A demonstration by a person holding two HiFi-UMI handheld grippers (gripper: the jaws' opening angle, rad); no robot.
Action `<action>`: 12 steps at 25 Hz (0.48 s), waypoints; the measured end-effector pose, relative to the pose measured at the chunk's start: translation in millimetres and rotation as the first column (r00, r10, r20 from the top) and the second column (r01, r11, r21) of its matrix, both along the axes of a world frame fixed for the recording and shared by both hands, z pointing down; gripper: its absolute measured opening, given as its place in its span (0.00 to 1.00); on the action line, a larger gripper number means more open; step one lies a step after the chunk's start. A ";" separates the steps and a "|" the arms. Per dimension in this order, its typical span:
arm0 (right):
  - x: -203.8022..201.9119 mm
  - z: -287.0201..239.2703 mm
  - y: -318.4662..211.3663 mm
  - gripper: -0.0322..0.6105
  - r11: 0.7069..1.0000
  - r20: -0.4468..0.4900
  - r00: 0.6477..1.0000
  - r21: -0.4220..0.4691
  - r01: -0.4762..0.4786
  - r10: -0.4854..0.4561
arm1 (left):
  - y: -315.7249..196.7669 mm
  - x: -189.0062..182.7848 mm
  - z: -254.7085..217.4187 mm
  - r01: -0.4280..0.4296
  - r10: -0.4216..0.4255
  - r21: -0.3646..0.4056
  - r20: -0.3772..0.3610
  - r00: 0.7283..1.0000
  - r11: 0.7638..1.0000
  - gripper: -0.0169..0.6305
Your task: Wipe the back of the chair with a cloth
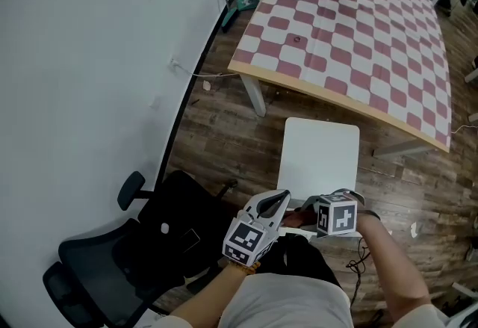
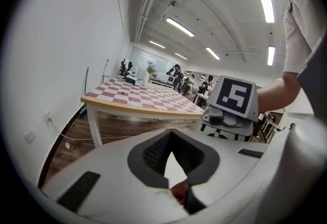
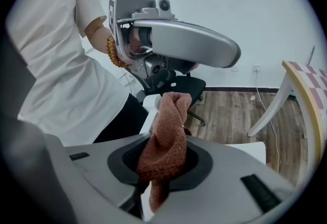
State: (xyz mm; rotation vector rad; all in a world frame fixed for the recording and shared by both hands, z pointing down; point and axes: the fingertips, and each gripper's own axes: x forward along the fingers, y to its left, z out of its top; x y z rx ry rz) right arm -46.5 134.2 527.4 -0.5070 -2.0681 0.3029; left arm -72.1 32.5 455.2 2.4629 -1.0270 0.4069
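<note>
A white chair [image 1: 320,149] stands half under the table, its near edge just beyond both grippers. My right gripper [image 1: 337,208] is shut on a reddish-brown cloth [image 3: 171,121], which bunches up out of its jaws [image 3: 164,152]. A bit of the cloth [image 1: 296,219] shows between the two grippers. My left gripper [image 1: 275,207] hovers close beside the right one, with its jaws together and nothing held. In the right gripper view the left gripper [image 3: 225,54] hangs just above the cloth's top. In the left gripper view [image 2: 172,139] a red scrap of cloth [image 2: 179,191] shows below the jaws.
A table with a pink-and-white checked cover [image 1: 358,28] stands ahead, with a box and a vase at its far end. A black office chair [image 1: 134,259] sits at the lower left against the white wall [image 1: 82,57]. A cable runs over the wooden floor [image 1: 216,132].
</note>
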 end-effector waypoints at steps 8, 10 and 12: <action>4.1 -1.9 -1.6 0.21 1.000 0.001 1.000 0.004 -0.014 0.014 | 1.5 6.7 -5.2 -0.020 0.020 0.009 0.000 1.000 1.000 0.04; 7.4 1.6 -1.9 0.21 1.000 -0.007 1.000 0.005 -0.012 0.012 | 2.4 9.3 -4.2 -0.026 0.026 0.010 0.001 1.000 1.000 0.04; 11.8 6.4 -1.6 0.21 1.000 -0.017 1.000 0.003 -0.010 0.010 | 2.7 11.7 -2.7 -0.032 0.032 0.010 0.001 0.999 0.999 0.04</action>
